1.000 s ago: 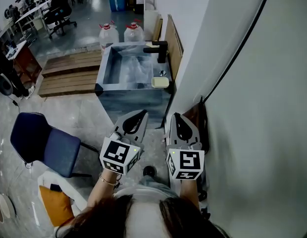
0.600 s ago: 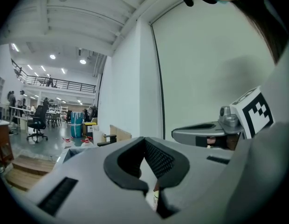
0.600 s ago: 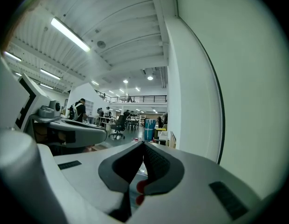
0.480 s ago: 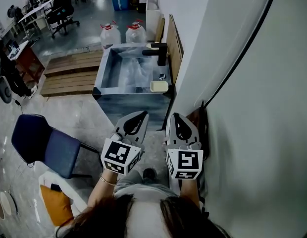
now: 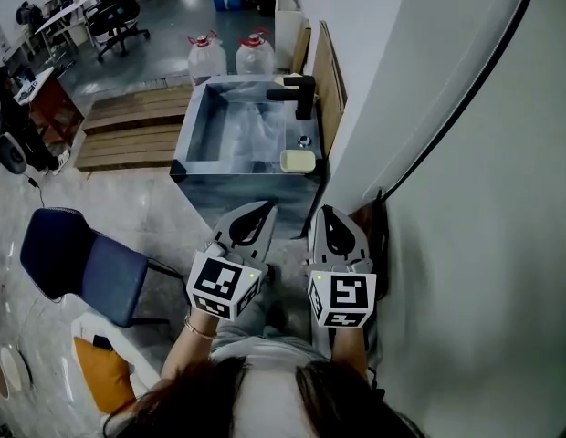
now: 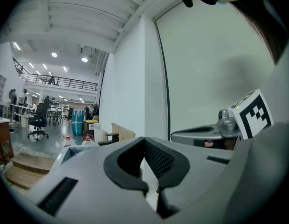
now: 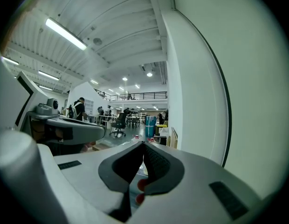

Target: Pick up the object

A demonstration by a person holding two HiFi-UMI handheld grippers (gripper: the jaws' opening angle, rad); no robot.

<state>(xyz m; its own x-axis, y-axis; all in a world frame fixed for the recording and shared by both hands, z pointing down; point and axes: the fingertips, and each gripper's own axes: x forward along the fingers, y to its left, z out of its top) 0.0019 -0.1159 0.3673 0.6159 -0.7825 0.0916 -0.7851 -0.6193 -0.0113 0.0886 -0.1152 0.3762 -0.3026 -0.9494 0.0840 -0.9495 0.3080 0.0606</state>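
A grey sink (image 5: 185,166) stands on the floor ahead, with a black faucet (image 5: 298,93) at its right side. A pale yellow sponge-like block (image 5: 298,161) lies on the sink's near right rim. My left gripper (image 5: 264,207) and right gripper (image 5: 322,211) are held side by side at waist height, short of the sink and pointing at it. Both are shut with nothing between the jaws. In the left gripper view the left gripper (image 6: 144,139) has its jaws meeting at the tips. The right gripper (image 7: 143,144) looks the same in its own view.
A white wall (image 5: 447,199) runs close along my right, with a black cable (image 5: 466,85) on it. Two water jugs (image 5: 230,56) stand behind the sink. Wooden pallets (image 5: 128,133) lie to its left. A blue chair (image 5: 78,263) stands at lower left.
The view has shifted a little and the sink sits slightly lower in the frame. Both grippers keep the same pose, side by side and shut.
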